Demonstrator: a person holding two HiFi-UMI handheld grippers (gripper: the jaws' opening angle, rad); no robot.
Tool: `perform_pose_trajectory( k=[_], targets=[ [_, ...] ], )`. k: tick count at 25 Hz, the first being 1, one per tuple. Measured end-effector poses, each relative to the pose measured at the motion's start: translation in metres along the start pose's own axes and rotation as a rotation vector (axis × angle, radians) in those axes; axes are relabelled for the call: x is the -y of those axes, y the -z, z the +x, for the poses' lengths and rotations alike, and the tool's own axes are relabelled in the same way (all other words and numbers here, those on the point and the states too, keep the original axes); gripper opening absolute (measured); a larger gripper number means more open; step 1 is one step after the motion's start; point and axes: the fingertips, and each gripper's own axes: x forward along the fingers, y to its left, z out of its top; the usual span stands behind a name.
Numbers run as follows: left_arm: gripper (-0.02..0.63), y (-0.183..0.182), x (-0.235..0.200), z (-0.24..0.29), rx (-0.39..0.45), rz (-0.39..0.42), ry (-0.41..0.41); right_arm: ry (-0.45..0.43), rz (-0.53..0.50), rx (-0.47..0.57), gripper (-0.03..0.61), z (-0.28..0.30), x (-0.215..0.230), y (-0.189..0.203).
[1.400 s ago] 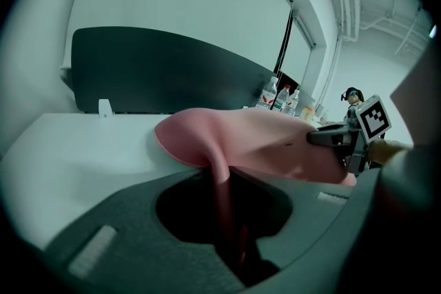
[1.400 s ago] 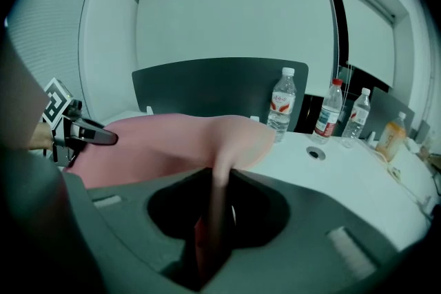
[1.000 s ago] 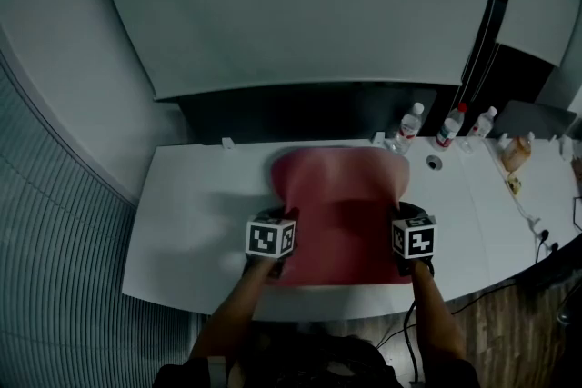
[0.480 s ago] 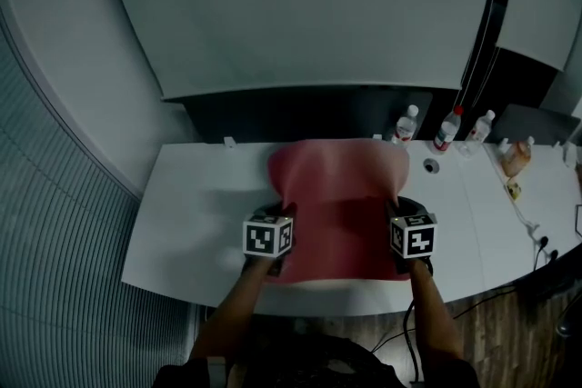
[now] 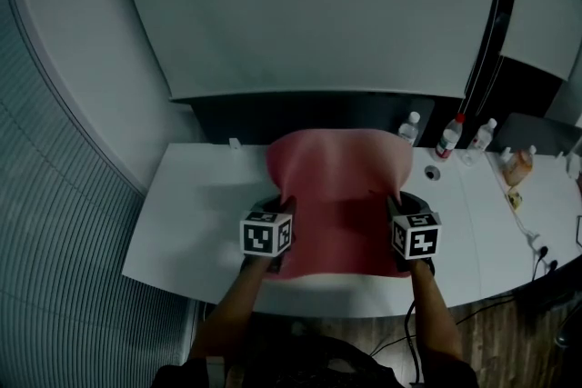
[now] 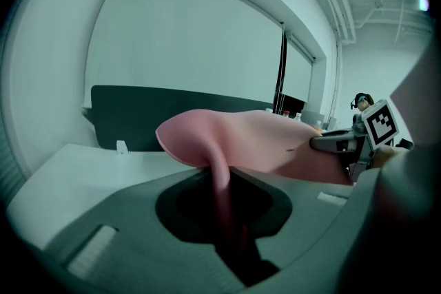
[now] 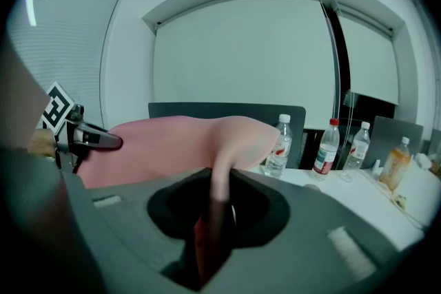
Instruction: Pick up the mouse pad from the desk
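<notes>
A large pink mouse pad [image 5: 338, 195] hangs between my two grippers, raised above the white desk [image 5: 191, 223], its far part curling upward. My left gripper [image 5: 284, 215] is shut on the pad's left edge, and in the left gripper view the pink edge [image 6: 219, 175] runs down into the closed jaws. My right gripper [image 5: 393, 215] is shut on the right edge, and the pad [image 7: 220, 175] is pinched between its jaws in the right gripper view. Each gripper shows in the other's view: the right gripper [image 6: 348, 144] and the left gripper [image 7: 86, 140].
Three water bottles [image 5: 447, 137] stand at the desk's back right, with an orange drink bottle [image 5: 516, 166] further right. A dark panel [image 5: 273, 115] runs along the desk's far edge. Cables [image 5: 536, 241] lie at the right end.
Both grippers have risen with the pad held between them. The pad's far part has come up off the desk and now covers more of the dark back panel.
</notes>
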Motion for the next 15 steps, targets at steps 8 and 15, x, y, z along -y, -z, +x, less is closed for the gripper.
perform_pose_trajectory(
  k=[8,15],
  targets=[
    [0.057,-0.041,0.004,-0.015,0.089,0.027,-0.025,-0.009,-0.045,0.104,0.083,-0.011,-0.002,-0.044],
    [0.057,-0.070,0.008,-0.023,0.156,0.040,-0.033,0.010,-0.078,0.177,0.083,-0.024,0.001,-0.075]
  ],
)
